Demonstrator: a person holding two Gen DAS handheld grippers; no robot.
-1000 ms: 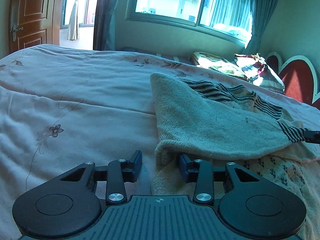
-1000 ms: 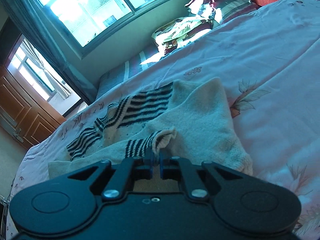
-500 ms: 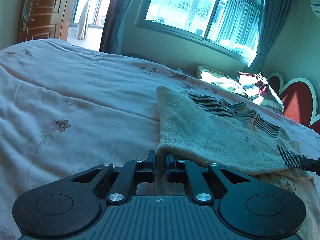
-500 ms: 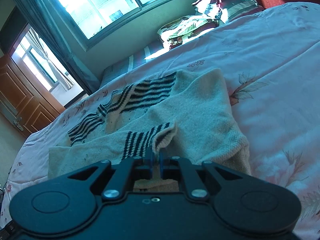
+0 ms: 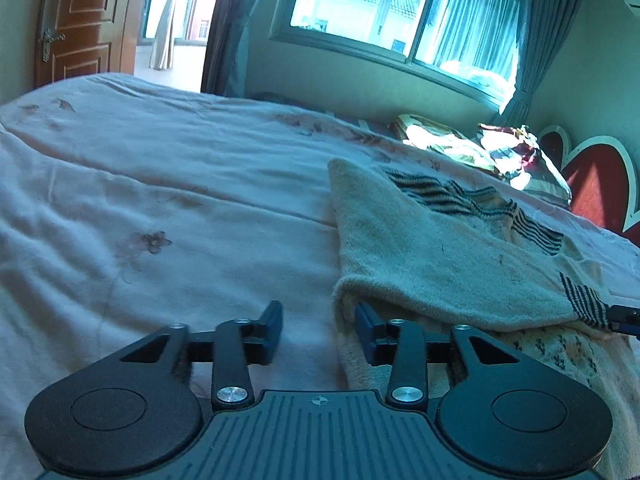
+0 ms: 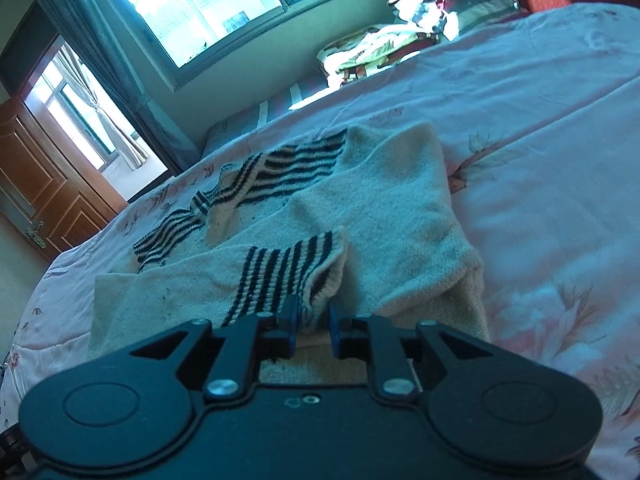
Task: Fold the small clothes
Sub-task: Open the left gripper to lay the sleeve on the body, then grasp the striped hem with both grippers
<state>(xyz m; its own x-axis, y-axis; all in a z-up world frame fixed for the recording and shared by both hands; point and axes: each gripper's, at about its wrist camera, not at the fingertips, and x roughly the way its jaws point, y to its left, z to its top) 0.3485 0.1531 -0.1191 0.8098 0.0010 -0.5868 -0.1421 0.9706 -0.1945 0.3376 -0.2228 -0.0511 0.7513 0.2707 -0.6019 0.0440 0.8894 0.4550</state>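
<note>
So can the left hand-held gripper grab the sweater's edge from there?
Probably yes. The left hand-held gripper is open, and the sweater's folded edge lies right at its right finger, with nothing between them.

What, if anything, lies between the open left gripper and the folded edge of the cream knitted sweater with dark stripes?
Nothing visible. The left gripper is open right at the cream knitted sweater, with only bare pink floral bedspread between its fingers.

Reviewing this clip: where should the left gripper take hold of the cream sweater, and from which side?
Grip the folded corner of the sweater nearest the left gripper, coming in low from the front. That rolled edge stands slightly off the bedspread, offering a lip; its open jaws already straddle it.
</note>
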